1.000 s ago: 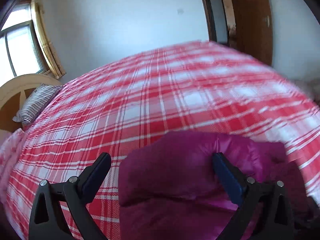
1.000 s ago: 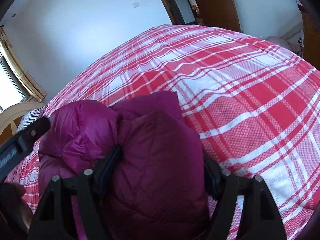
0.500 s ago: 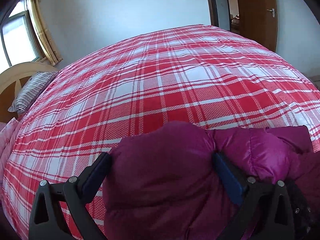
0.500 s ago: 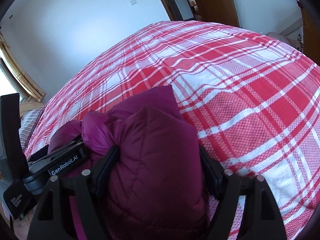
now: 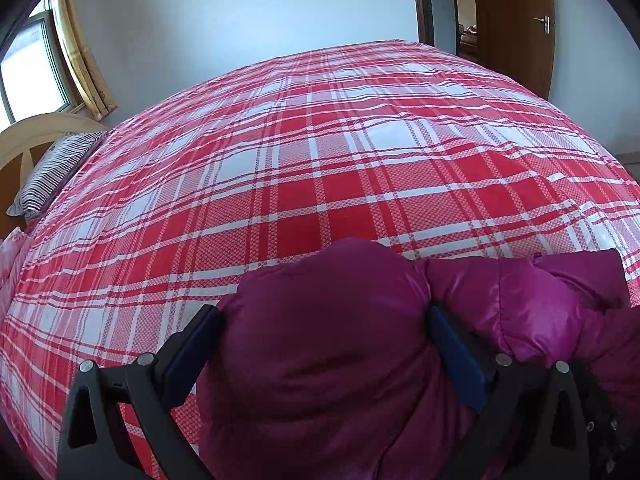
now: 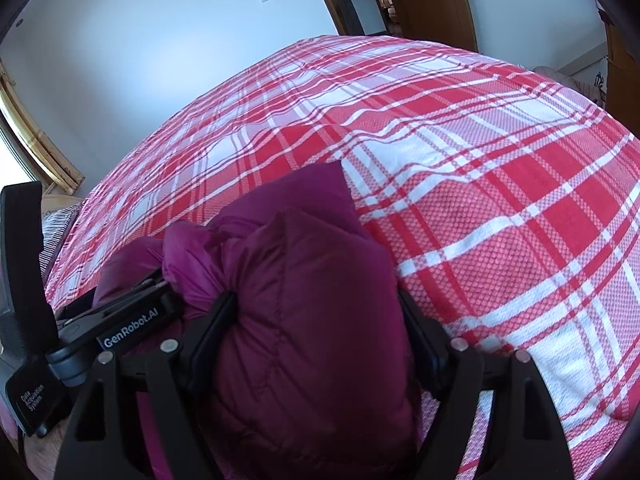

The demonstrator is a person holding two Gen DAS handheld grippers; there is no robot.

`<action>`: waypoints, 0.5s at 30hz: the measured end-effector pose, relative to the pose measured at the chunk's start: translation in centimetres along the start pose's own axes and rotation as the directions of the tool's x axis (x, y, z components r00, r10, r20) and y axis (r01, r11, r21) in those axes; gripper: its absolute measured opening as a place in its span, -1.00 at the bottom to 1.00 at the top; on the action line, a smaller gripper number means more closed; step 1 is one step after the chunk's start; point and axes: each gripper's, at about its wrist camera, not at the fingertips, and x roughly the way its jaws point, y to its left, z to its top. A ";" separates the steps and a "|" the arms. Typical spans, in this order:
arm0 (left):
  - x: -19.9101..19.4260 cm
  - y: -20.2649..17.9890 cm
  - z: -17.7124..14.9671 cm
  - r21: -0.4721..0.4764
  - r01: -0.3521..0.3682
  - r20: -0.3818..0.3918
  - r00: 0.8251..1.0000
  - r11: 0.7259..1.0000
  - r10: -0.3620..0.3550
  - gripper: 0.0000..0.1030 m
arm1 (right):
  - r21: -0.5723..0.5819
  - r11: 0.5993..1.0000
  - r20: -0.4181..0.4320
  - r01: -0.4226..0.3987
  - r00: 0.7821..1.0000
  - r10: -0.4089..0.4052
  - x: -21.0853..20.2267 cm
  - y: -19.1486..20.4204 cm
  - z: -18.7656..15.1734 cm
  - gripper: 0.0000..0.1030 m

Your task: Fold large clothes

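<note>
Gripping a thick bunch of the magenta down jacket (image 5: 332,344), the left gripper (image 5: 320,336) has its jaws spread wide around the padding, fabric pressed against both pads. Right gripper (image 6: 316,320) likewise clamps a fat fold of the same jacket (image 6: 320,312), jaws held far apart by the bulk.

Jacket sits at the near edge of the plaid bedspread (image 5: 320,160), at 6 o'clock in both views; bare bed runs away toward 12.

Change over the last second: the left view was blurred and swinging, now sharp and level, so the left gripper has settled. The bundle between its jaws has swelled, filling the gap where bedspread showed before. In the right view the left gripper's body (image 6: 132,316) has come in at 9 o'clock, touching the jacket; a second ago only its tip showed at the edge.

Judgement: the two grippers have drawn close together, gathering the jacket. Likely one fold is closing; the garment remains bunched, not flat. Slippery shell may slide out.

Striped pillow (image 5: 52,172) lies at 9 o'clock, wooden door (image 5: 516,20) at 1 o'clock.
</note>
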 end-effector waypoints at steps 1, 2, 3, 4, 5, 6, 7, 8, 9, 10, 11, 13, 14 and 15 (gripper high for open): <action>0.0 0.1 0.0 -0.002 0.003 -0.001 1.000 1.000 -0.003 0.99 | -0.003 1.000 -0.001 0.004 1.000 -0.004 0.0 0.1 0.0 0.56; 0.0 0.1 0.0 -0.006 0.008 -0.001 1.000 1.000 -0.008 0.99 | -0.007 1.000 -0.002 0.010 1.000 -0.010 0.1 0.2 0.0 0.56; 0.1 0.3 0.0 -0.012 0.015 -0.003 1.000 1.000 -0.015 0.99 | -0.009 1.000 -0.003 0.012 1.000 -0.012 0.1 0.2 0.0 0.56; 0.1 0.4 0.0 -0.019 0.023 -0.005 1.000 1.000 -0.023 0.99 | -0.011 1.000 -0.003 0.015 1.000 -0.015 0.1 0.2 0.0 0.56; 0.2 0.4 0.0 -0.020 0.026 -0.006 1.000 0.999 -0.026 0.99 | -0.014 1.000 -0.003 0.020 1.000 -0.020 0.2 0.3 0.0 0.56; 0.2 0.4 0.0 -0.022 0.028 -0.008 1.000 0.999 -0.028 0.99 | -0.017 1.000 -0.004 0.024 1.000 -0.024 0.2 0.4 0.0 0.56; 0.2 0.4 0.0 -0.022 0.029 -0.010 1.000 0.999 -0.030 0.99 | -0.020 0.999 -0.005 0.027 1.000 -0.027 0.2 0.4 0.0 0.56; 0.3 0.4 0.0 -0.022 0.030 -0.011 0.999 0.999 -0.030 0.99 | -0.023 0.999 -0.005 0.031 0.999 -0.031 0.2 0.5 0.0 0.57; 0.3 0.4 0.0 -0.022 0.030 -0.013 0.999 0.999 -0.030 0.99 | -0.025 0.999 -0.006 0.033 0.999 -0.033 0.2 0.5 0.0 0.57; 0.3 0.4 0.0 -0.022 0.031 -0.014 0.999 0.999 -0.031 0.99 | -0.026 0.999 -0.007 0.034 0.999 -0.034 0.3 0.5 0.0 0.57; 0.3 0.4 0.0 -0.024 0.033 -0.016 0.999 0.999 -0.033 0.99 | -0.027 0.999 -0.007 0.035 0.999 -0.036 0.2 0.5 0.0 0.57; 0.4 0.5 0.0 -0.027 0.036 -0.017 0.999 0.999 -0.036 0.99 | -0.028 0.999 -0.008 0.036 0.999 -0.036 0.3 0.5 0.0 0.57; 0.4 0.5 0.0 -0.026 0.035 -0.016 0.999 0.999 -0.035 0.99 | -0.028 0.999 -0.007 0.036 0.999 -0.037 0.3 0.5 0.0 0.57; 0.3 0.5 0.0 -0.026 0.035 -0.016 0.999 0.999 -0.035 0.99 | -0.029 0.999 -0.006 0.037 0.999 -0.037 0.3 0.5 0.0 0.57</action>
